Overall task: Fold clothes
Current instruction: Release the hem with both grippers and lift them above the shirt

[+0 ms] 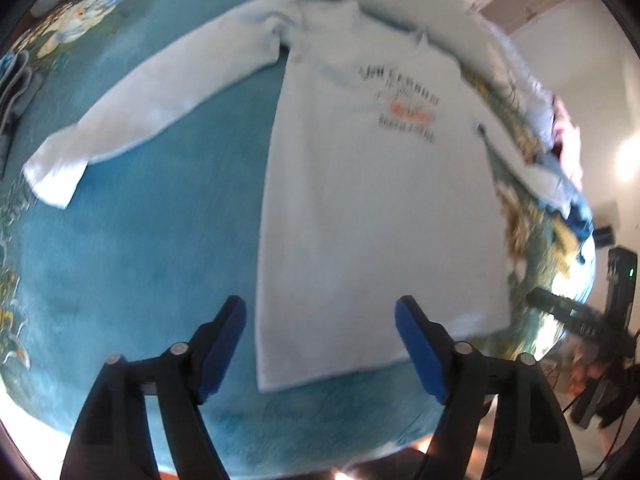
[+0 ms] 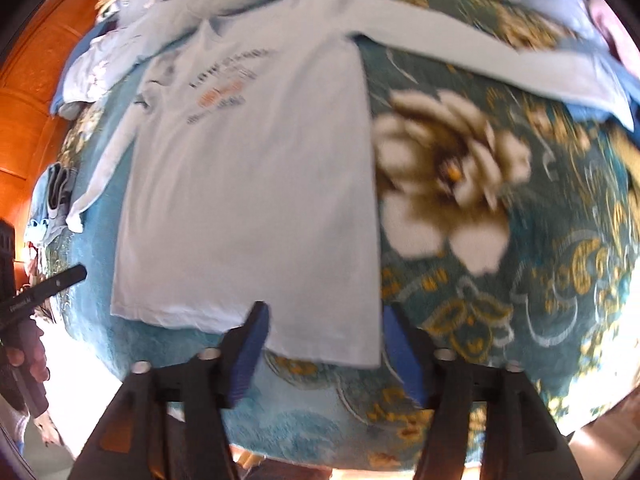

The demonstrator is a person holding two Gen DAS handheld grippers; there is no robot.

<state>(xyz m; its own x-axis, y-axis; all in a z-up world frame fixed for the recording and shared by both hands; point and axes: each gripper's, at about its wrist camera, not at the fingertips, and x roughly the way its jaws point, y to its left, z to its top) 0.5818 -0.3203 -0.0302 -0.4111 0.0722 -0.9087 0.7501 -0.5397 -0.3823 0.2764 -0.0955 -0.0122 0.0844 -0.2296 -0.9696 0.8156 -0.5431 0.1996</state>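
Long-sleeved pale blue shirt [image 1: 360,200], print side up, spread flat on a teal floral bed cover [image 1: 160,240], both sleeves extended outward. Left tongs [image 1: 320,344] stand wide and empty above the hem's left corner; right tongs [image 2: 324,340] stand wide and empty above its right corner, pads clear of the cloth. Step, as judged: garment laid out, folding not yet begun. The next move likely calls for gripping a sleeve or side edge and carrying it across the body.

A pale blue long-sleeved shirt [image 1: 372,200] lies flat, print up, sleeves outspread, on the teal blanket [image 1: 160,240].
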